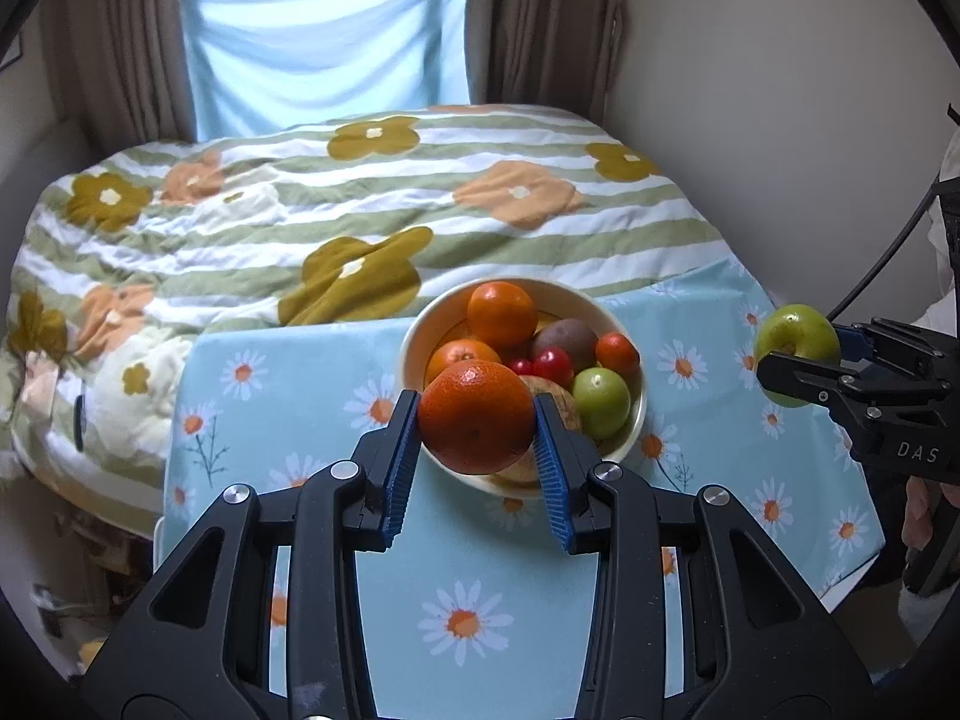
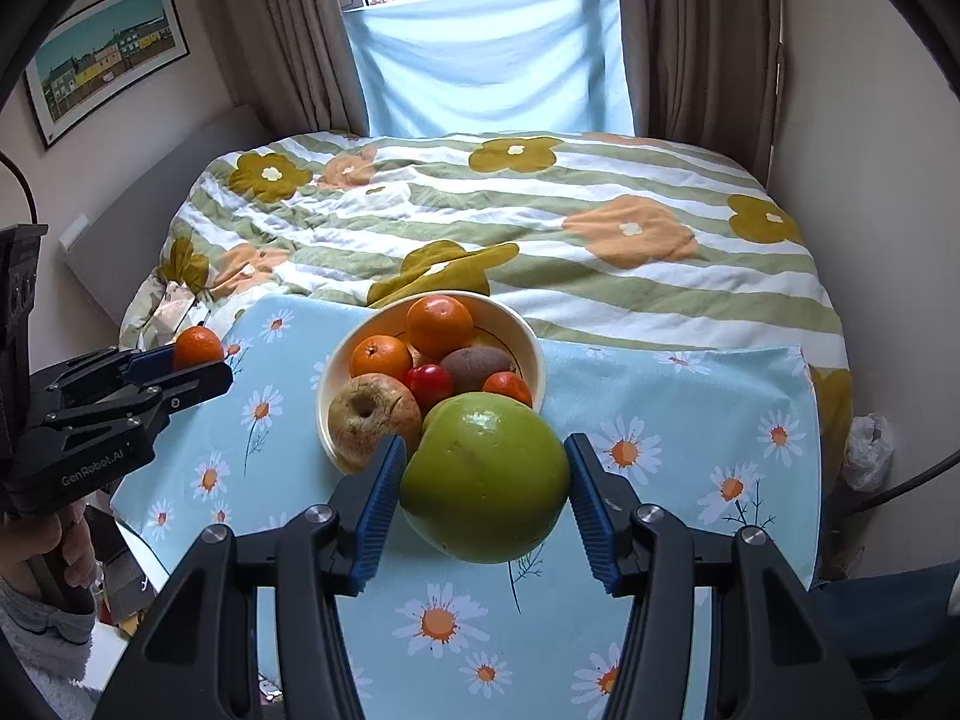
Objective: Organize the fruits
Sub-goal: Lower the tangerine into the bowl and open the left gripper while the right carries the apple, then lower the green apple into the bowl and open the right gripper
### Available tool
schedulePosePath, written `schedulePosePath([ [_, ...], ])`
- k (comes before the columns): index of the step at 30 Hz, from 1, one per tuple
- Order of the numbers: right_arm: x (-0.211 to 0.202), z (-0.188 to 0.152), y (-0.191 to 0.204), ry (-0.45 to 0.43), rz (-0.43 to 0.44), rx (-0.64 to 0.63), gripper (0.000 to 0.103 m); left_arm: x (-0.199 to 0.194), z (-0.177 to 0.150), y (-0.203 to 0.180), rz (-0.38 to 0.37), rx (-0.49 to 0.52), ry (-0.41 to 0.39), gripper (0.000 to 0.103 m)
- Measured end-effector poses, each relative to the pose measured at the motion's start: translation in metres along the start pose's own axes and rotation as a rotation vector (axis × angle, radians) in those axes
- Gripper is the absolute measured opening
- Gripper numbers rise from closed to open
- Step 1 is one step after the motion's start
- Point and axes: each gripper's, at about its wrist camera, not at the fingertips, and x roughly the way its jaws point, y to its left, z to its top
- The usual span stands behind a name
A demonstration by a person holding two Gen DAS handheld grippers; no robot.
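Observation:
A cream bowl (image 1: 636, 420) (image 2: 534, 336) stands on a daisy-print cloth (image 1: 336, 372) and holds oranges, a kiwi, small red fruits, a brownish apple (image 2: 372, 414) and a small green apple (image 1: 602, 401). My left gripper (image 1: 476, 427) is shut on an orange (image 1: 477, 417), held above the cloth in front of the bowl; it also shows in the right wrist view (image 2: 197, 348). My right gripper (image 2: 483, 480) is shut on a large green apple (image 2: 486, 480), held to the bowl's right, also seen in the left wrist view (image 1: 795, 339).
The cloth-covered table (image 2: 690, 420) stands against a bed with a striped flower duvet (image 1: 360, 210). Curtains and a window are behind the bed. A framed picture (image 2: 108, 54) hangs on the left wall. A cable (image 1: 894, 252) runs at the right.

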Motion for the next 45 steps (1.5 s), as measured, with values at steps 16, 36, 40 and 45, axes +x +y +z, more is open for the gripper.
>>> schedulePosePath([
  [16, 0.066, 0.046, -0.004, 0.031, -0.029, 0.086, 0.050, 0.115, 0.056, 0.030, -0.076, 0.081, 0.103, 0.041],
  [36, 0.097, 0.063, -0.015, 0.050, -0.061, 0.155, 0.050, 0.142, 0.070, 0.042, -0.106, 0.110, 0.087, 0.103],
  [40, 0.101, 0.066, -0.014, 0.052, -0.055, 0.141, 0.050, 0.135, 0.069, 0.050, -0.093, 0.089, 0.091, 0.103],
  [45, 0.111, 0.070, -0.012, 0.060, -0.045, 0.118, 0.050, 0.125, 0.062, 0.062, -0.071, 0.057, 0.085, 0.103],
])
